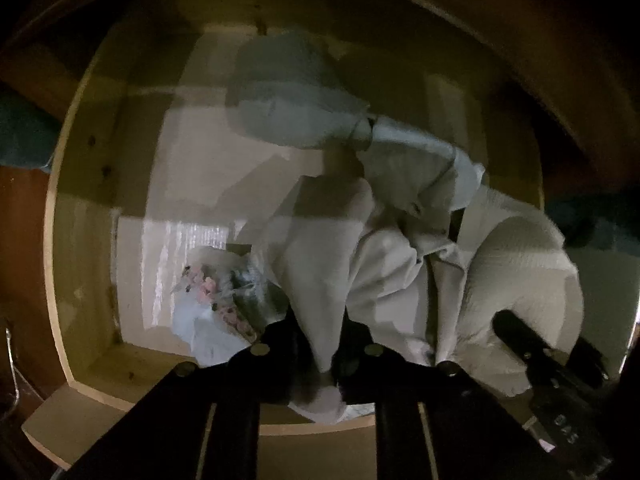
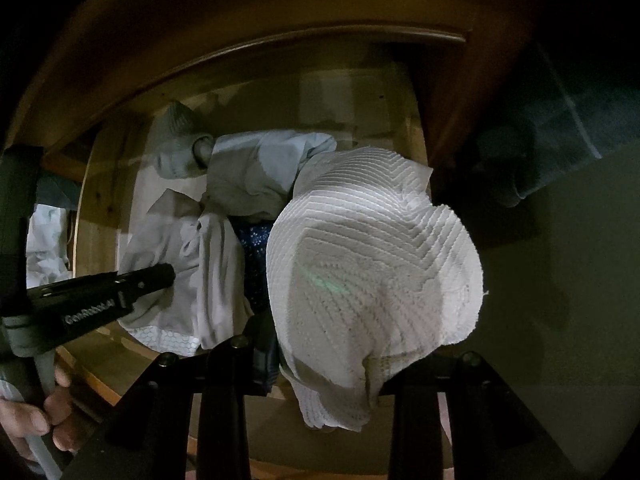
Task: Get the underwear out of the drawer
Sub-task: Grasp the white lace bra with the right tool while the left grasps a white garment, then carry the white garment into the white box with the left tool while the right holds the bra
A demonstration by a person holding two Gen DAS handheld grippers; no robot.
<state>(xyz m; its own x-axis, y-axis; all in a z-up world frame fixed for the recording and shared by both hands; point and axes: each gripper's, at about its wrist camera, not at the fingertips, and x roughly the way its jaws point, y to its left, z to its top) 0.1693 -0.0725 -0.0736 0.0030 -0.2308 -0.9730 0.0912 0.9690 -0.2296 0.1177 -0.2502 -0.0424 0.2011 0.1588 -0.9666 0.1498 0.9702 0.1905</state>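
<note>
The open wooden drawer [image 1: 80,240] holds a heap of light clothes. My left gripper [image 1: 322,344] points down into it and is shut on a fold of pale grey cloth [image 1: 320,272], which bunches up between the fingers. To the right, my right gripper [image 2: 332,364] is shut on a white ribbed garment [image 2: 372,264] that drapes over its fingers and hides the right one. Each gripper shows in the other's view: the right gripper [image 1: 516,332] and the left gripper [image 2: 164,276]. A small floral piece [image 1: 212,292] lies at the drawer's front left.
A rolled grey-blue garment [image 1: 280,92] lies at the back of the drawer, and a dark blue dotted cloth [image 2: 256,240] is under the heap. White liner [image 1: 180,200] covers the drawer's left floor. A person's hand [image 2: 40,404] grips the left tool's handle. Dark wooden furniture frames the drawer.
</note>
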